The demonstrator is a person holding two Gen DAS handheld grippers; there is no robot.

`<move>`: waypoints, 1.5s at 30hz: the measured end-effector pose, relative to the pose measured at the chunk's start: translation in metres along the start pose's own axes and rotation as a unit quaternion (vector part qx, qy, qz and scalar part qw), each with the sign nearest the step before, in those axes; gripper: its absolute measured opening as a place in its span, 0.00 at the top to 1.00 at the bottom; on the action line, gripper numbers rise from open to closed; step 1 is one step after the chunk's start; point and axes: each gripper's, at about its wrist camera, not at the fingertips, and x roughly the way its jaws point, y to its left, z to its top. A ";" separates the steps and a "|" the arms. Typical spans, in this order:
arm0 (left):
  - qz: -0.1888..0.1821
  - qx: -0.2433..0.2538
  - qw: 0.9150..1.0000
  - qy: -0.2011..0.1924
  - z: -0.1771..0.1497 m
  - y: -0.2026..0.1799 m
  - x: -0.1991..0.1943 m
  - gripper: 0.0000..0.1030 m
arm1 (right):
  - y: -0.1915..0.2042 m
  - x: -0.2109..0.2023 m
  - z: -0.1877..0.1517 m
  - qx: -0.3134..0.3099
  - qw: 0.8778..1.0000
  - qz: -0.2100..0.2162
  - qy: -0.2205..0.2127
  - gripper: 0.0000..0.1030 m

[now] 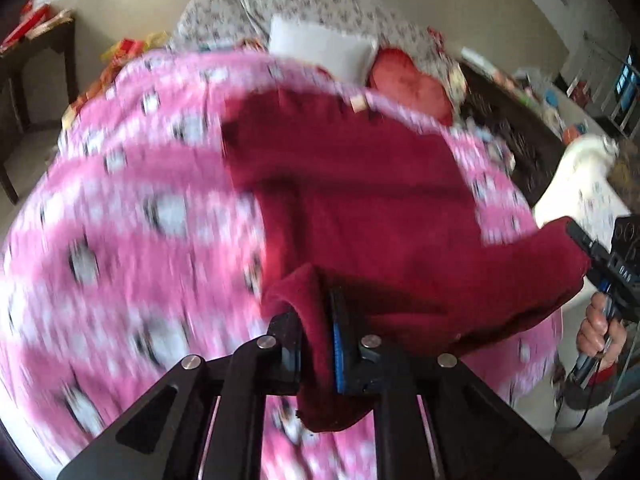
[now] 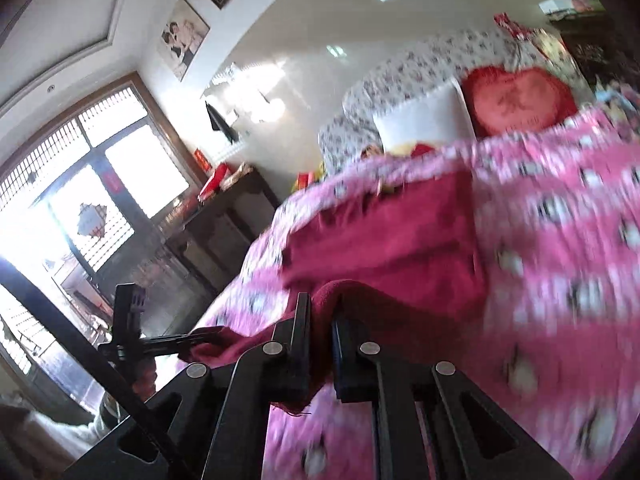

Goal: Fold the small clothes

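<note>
Both grippers are clamped on the dark red garment (image 1: 352,200), one corner each: the left gripper (image 1: 318,344) and the right gripper (image 2: 322,344). The garment hangs stretched between them, with its far end draped on the pink blanket (image 1: 120,220) on the bed. Both frames look blurry, so I'd guess the fleece could slide out of the jaws or land crooked.
</note>
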 end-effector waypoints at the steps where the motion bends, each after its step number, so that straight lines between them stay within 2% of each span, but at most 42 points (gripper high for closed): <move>1: 0.004 -0.003 1.000 -0.009 0.022 0.003 0.003 0.90 | -0.004 0.010 0.013 -0.003 1.000 -0.009 -0.004 0.91; 5: 0.017 -0.016 1.000 -0.012 0.092 0.008 0.035 0.90 | -0.029 0.061 0.067 0.007 0.999 -0.042 -0.012 0.91; 9: 0.040 -0.050 0.998 0.004 0.157 0.024 0.092 0.90 | -0.073 0.124 0.108 0.041 0.996 -0.080 0.002 0.91; 12: 0.061 -0.070 0.996 0.020 0.184 0.037 0.139 0.91 | -0.111 0.169 0.120 0.069 0.990 -0.121 0.023 0.91; 14: 0.051 -0.095 0.993 0.043 0.201 0.049 0.171 0.89 | -0.140 0.194 0.120 0.098 0.984 -0.141 0.038 0.90; 16: 0.042 -0.106 0.992 0.051 0.210 0.055 0.183 0.89 | -0.162 0.205 0.119 0.123 0.979 -0.153 0.051 0.88; 17: 0.037 -0.108 0.992 0.053 0.212 0.056 0.184 0.89 | -0.165 0.203 0.119 0.133 0.979 -0.143 0.049 0.85; 19: 0.033 -0.097 0.993 0.052 0.212 0.054 0.177 0.87 | -0.158 0.189 0.121 0.123 0.983 -0.130 0.030 0.69; 20: 0.035 -0.089 0.994 0.051 0.212 0.053 0.173 0.87 | -0.148 0.175 0.123 0.102 0.983 -0.149 0.016 0.37; 21: 0.037 -0.085 0.995 0.045 0.211 0.051 0.168 0.85 | -0.140 0.164 0.125 0.092 0.982 -0.165 -0.001 0.19; 23: 0.031 -0.078 0.996 0.029 0.210 0.048 0.154 0.82 | -0.125 0.139 0.129 0.072 0.984 -0.159 -0.039 0.19; 25: 0.024 -0.079 0.996 0.027 0.211 0.047 0.147 0.76 | -0.107 0.128 0.131 0.049 0.988 -0.142 -0.031 0.27; 26: 0.018 -0.078 0.996 0.024 0.212 0.046 0.142 0.73 | -0.097 0.131 0.129 0.030 0.989 -0.143 -0.016 0.34; 27: 0.017 -0.077 0.997 0.019 0.214 0.045 0.139 0.65 | -0.087 0.137 0.126 0.007 0.990 -0.143 0.003 0.39; 28: 0.026 -0.077 0.997 0.005 0.216 0.044 0.136 0.49 | -0.080 0.146 0.124 -0.007 0.990 -0.142 0.015 0.41; 29: 0.049 -0.077 0.996 -0.014 0.217 0.043 0.133 0.38 | -0.072 0.159 0.119 -0.026 0.989 -0.144 0.032 0.48; 30: 0.074 -0.076 0.994 -0.038 0.219 0.043 0.129 0.20 | -0.064 0.173 0.115 -0.044 0.987 -0.145 0.049 0.50; 31: 0.087 -0.075 0.991 -0.063 0.221 0.042 0.125 0.18 | -0.058 0.186 0.110 -0.059 0.986 -0.144 0.061 0.50; 32: 0.082 -0.074 0.992 -0.066 0.223 0.043 0.125 0.18 | -0.056 0.202 0.107 -0.073 0.984 -0.148 0.071 0.50; 35: 0.066 -0.088 0.993 -0.049 0.221 0.050 0.125 0.18 | -0.067 0.261 0.103 -0.092 0.971 -0.180 0.126 0.50; 36: 0.065 -0.089 0.993 -0.046 0.216 0.052 0.122 0.18 | -0.074 0.278 0.102 -0.091 0.964 -0.208 0.135 0.50; 38: 0.068 -0.078 0.994 -0.042 0.203 0.054 0.115 0.18 | -0.084 0.293 0.104 -0.093 0.956 -0.251 0.117 0.52; 40: 0.072 -0.070 0.994 -0.043 0.182 0.056 0.107 0.15 | -0.095 0.291 0.106 -0.052 0.961 -0.249 0.107 0.50; 43: 0.065 -0.061 0.996 -0.032 0.136 0.059 0.104 0.12 | -0.087 0.270 0.103 -0.050 0.967 -0.229 0.102 0.49; 45: 0.055 -0.063 0.996 -0.017 0.109 0.059 0.109 0.12 | -0.079 0.242 0.097 -0.048 0.972 -0.209 0.102 0.36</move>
